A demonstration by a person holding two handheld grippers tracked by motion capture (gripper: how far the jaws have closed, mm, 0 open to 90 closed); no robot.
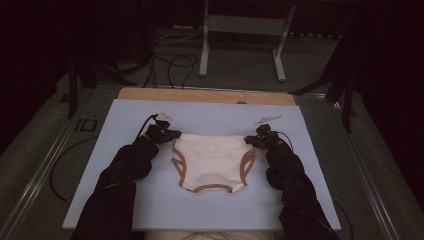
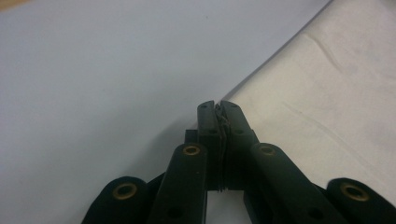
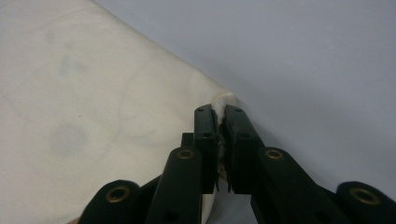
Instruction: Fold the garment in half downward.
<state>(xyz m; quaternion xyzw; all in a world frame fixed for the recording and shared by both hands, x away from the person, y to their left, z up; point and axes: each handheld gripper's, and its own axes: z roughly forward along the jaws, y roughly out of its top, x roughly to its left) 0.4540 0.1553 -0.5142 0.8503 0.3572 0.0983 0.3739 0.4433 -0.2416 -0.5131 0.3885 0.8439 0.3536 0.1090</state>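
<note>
Lying flat at mat [image 1: 125, 200] ctr, the cream briefs [image 1: 212, 160] have waistband at 12 o'clock. L gripper [image 1: 172, 134] clamps waistband corner at 10 o'clock; R gripper [image 1: 248, 140] clamps corner at 2 o'clock. Bare mat surrounds garment on all sides.

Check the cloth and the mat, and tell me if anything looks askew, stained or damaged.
The white underwear lies flat and square on the blue mat, each top corner pinched by the left gripper and the right gripper. The only oddity: faint greyish blotches on the fabric in the right gripper view. No tears or bunching show.
</note>
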